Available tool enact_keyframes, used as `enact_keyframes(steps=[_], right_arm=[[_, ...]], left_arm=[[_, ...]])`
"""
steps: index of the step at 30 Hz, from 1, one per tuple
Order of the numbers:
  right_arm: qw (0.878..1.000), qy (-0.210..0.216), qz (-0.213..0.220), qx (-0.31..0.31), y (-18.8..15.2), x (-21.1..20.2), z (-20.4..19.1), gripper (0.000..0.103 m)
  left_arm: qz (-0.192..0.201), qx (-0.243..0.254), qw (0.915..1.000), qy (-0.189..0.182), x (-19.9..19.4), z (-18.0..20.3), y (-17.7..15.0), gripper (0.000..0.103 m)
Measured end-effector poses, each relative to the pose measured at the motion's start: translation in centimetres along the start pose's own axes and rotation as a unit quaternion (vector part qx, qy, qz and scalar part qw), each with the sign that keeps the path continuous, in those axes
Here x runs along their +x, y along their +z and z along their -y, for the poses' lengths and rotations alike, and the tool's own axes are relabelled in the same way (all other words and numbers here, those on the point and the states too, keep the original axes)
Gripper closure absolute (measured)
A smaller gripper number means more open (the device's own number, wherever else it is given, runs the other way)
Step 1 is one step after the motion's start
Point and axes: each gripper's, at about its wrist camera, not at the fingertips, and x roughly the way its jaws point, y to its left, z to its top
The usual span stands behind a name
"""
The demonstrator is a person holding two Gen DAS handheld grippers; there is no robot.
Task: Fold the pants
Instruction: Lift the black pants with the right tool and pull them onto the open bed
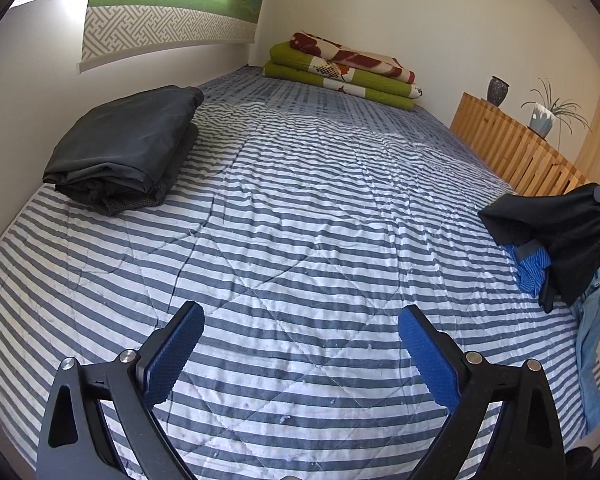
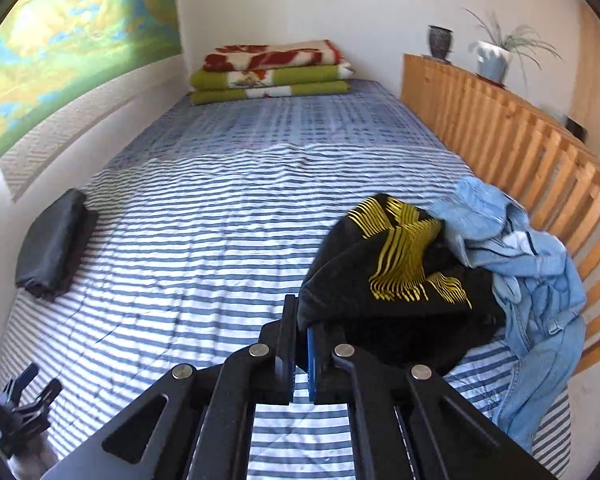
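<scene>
The right gripper (image 2: 300, 344) is seen pinched together on an edge of the black pants (image 2: 400, 280), which are lifted off the striped bed cover (image 2: 220, 220) at that corner; the garment is bunched rather than spread, so that its long axis cannot be read with certainty, though the bulk trails away from the jaws toward the right and the far side, with a yellow line print (image 2: 404, 256) turned upward. In the left wrist view the same black garment (image 1: 560, 240) is shown hanging in a peak from the right gripper at the right edge, its cloth draped downward, a blue striped piece (image 1: 532, 268) showing beneath it. A crumpled light blue denim garment (image 2: 532, 264) is found just beside the pants, against the wooden slatted rail (image 2: 520, 148). The right gripper is angled downward over the near right part of the bed.

The left gripper (image 1: 300, 352) is held with its blue pads (image 1: 172, 356) wide apart and nothing between them; it is tilted down toward the bare middle of the cover. A folded dark garment (image 1: 124, 148) is laid at the left by the wall; folded blankets (image 1: 340, 68) are stacked at the far end.
</scene>
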Motion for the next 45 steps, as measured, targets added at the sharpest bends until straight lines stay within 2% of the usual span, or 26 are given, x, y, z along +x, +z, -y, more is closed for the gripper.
enact_keyframes(steps=[4, 10, 12, 14, 16, 18, 21, 23, 27, 30, 32, 35, 37, 39, 42, 44, 45], right_arm=[[0.995, 0.069, 0.008, -0.069, -0.8, -3.3, -8.2, 0.100], [0.978, 0.171, -0.031, -0.113, -3.3, -4.1, -16.7, 0.100], [0.972, 0.186, -0.061, -0.128, -4.3, -2.9, -18.9, 0.095], [0.961, 0.203, -0.121, -0.142, -5.7, -0.9, -20.4, 0.088], [0.957, 0.203, -0.159, -0.130, -7.0, 1.0, -20.2, 0.079], [0.957, 0.202, -0.169, -0.122, -8.2, 1.7, -19.5, 0.077], [0.955, 0.205, -0.181, -0.112, -9.8, 1.7, -17.0, 0.065], [0.959, 0.197, -0.179, -0.103, -10.6, 1.6, -15.0, 0.065], [0.971, 0.128, -0.171, -0.111, -13.9, 2.1, -11.0, 0.065], [0.973, 0.083, -0.183, -0.116, -17.7, 3.7, -8.5, 0.065], [0.971, 0.070, -0.198, -0.117, -20.0, 5.0, -7.6, 0.065], [0.969, 0.057, -0.204, -0.126, -22.2, 6.5, -7.4, 0.065], [0.967, 0.038, -0.196, -0.155, -22.9, 7.3, -8.4, 0.064], [0.965, 0.016, -0.179, -0.192, -23.1, 7.7, -9.8, 0.064], [0.961, 0.008, -0.174, -0.215, -22.9, 8.7, -10.9, 0.064], [0.963, 0.018, -0.175, -0.206, -22.5, 9.1, -10.6, 0.066], [0.965, 0.030, -0.175, -0.195, -22.1, 9.1, -10.1, 0.074]], left_arm=[[0.012, -0.017, 0.9998, -0.001, -1.4, -1.9, 0.4, 0.004], [0.028, -0.044, 0.9986, 0.005, -3.8, -5.6, 0.3, 0.005], [0.030, -0.051, 0.9982, 0.008, -4.4, -6.7, 0.1, 0.005], [0.030, -0.056, 0.9980, 0.009, -4.8, -7.6, -0.1, 0.005], [0.028, -0.054, 0.9981, 0.008, -5.1, -7.8, -0.3, 0.007], [0.026, -0.048, 0.9985, 0.008, -5.1, -7.8, -0.6, 0.007], [0.016, -0.038, 0.9991, 0.007, -4.5, -7.3, -0.9, 0.009], [0.002, -0.028, 0.9996, 0.006, -3.5, -6.7, -1.2, 0.014], [-0.026, -0.008, 0.9996, 0.006, -1.2, -5.3, -2.0, 0.019], [-0.057, 0.004, 0.9983, -0.004, 1.1, -4.0, -2.7, 0.027], [-0.078, 0.013, 0.9968, -0.008, 2.8, -3.1, -3.2, 0.030], [-0.100, 0.029, 0.9946, 0.006, 5.1, -2.0, -4.0, 0.032], [-0.110, 0.034, 0.9933, 0.014, 6.3, -1.7, -4.3, 0.032], [-0.118, 0.034, 0.9923, 0.015, 7.2, -1.5, -4.6, 0.032], [-0.126, 0.036, 0.9913, 0.012, 8.2, -1.2, -4.5, 0.035], [-0.132, 0.032, 0.9906, 0.007, 9.0, -0.9, -4.3, 0.049], [-0.134, 0.031, 0.9905, 0.003, 9.3, -0.6, -4.1, 0.056]])
